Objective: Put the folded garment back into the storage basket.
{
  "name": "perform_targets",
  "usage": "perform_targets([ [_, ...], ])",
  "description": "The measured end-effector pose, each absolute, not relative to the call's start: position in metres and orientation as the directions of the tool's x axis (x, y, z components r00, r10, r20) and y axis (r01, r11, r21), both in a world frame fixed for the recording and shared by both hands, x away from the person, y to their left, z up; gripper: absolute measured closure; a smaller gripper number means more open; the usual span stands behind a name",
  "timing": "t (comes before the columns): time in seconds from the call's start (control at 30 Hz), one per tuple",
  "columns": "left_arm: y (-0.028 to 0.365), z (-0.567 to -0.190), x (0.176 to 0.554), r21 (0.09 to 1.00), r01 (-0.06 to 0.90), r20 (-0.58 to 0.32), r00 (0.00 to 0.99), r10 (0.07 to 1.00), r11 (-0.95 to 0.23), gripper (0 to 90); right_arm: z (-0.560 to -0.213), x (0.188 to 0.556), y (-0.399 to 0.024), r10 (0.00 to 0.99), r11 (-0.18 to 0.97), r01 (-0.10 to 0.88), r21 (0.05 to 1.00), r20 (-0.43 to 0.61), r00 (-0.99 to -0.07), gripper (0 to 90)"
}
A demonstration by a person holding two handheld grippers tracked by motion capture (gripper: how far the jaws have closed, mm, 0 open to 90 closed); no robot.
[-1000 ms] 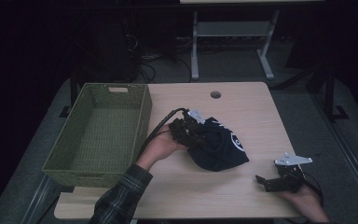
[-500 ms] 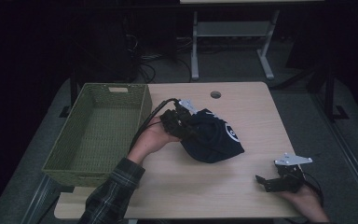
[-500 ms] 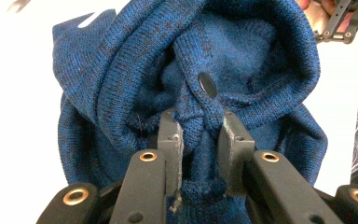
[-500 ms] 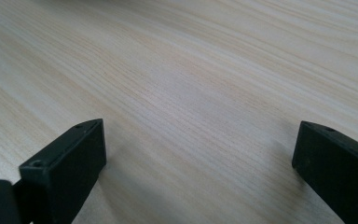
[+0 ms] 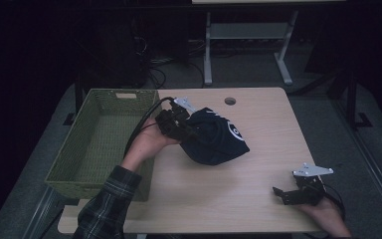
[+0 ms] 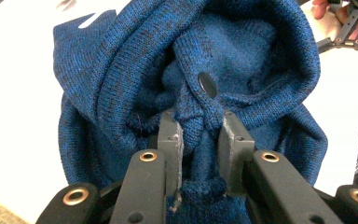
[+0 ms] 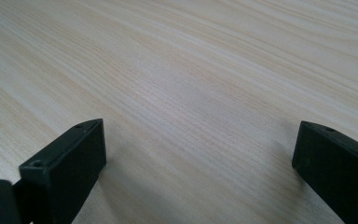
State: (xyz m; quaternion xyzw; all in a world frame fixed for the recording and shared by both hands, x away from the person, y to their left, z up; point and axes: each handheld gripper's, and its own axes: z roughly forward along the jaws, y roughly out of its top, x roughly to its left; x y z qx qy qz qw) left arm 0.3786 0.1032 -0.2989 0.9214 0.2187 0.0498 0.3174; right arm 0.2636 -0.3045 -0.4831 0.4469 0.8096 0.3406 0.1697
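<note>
**Blue knit bundle sits just right of the basket**

We see the left hand-held gripper clamped on a fold of the blue knit garment, whose bulk trails right over the surface. The green woven basket lies just to the left, so we judge the carry goes leftward. The right hand-held gripper rests wide open, holding nothing, well apart.

A pale wooden table stands on grey floor; the room behind is dark.

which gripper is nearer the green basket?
Left. The left gripper sits just beside the green basket, clamped on the blue sweater; the right gripper rests open at the table's far corner.
</note>
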Motion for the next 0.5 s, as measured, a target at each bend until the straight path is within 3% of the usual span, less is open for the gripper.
perform_targets([
  [0.5,0.164,-0.278,0.376,0.639,0.438,-0.021,0.832,0.555,-0.632,73.0,-0.483,0.264,-0.305,0.839,0.369,0.608,0.704,0.029,-0.543,2.4],
])
